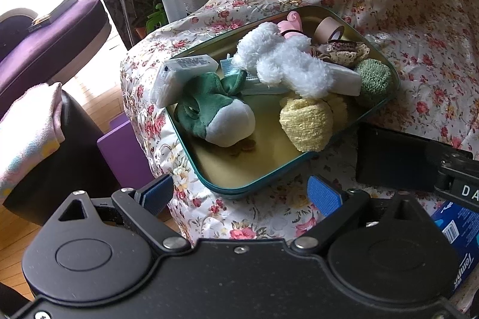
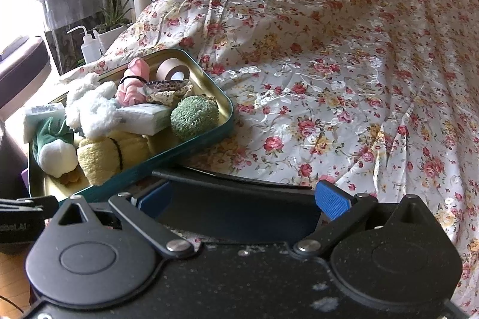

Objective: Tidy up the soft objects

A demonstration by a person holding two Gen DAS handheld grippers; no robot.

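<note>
A teal tin tray (image 1: 263, 178) (image 2: 223, 121) with a gold inside sits at the corner of a floral-covered bed. It holds a green and white plush (image 1: 221, 121) (image 2: 57, 151), a white fluffy toy (image 1: 284, 61) (image 2: 92, 109), a yellow knitted roll (image 1: 305, 121) (image 2: 101, 157), a green knitted ball (image 1: 374, 79) (image 2: 194, 115), a pink item (image 2: 131, 88), a tape roll (image 1: 327, 30) (image 2: 173, 70) and tissue packs (image 1: 182, 73). My left gripper (image 1: 241, 193) is open, just in front of the tray's near edge. My right gripper (image 2: 242, 196) is open over a flat black object (image 2: 239, 208) beside the tray.
The floral bedspread (image 2: 344, 79) stretches to the right and back. A blue tissue pack (image 1: 458, 232) lies at the right. A purple box (image 1: 125, 148), a dark chair with a towel (image 1: 30, 133), a purple sofa (image 1: 51, 40), a squeeze bottle (image 1: 169, 0) and plants stand at the left.
</note>
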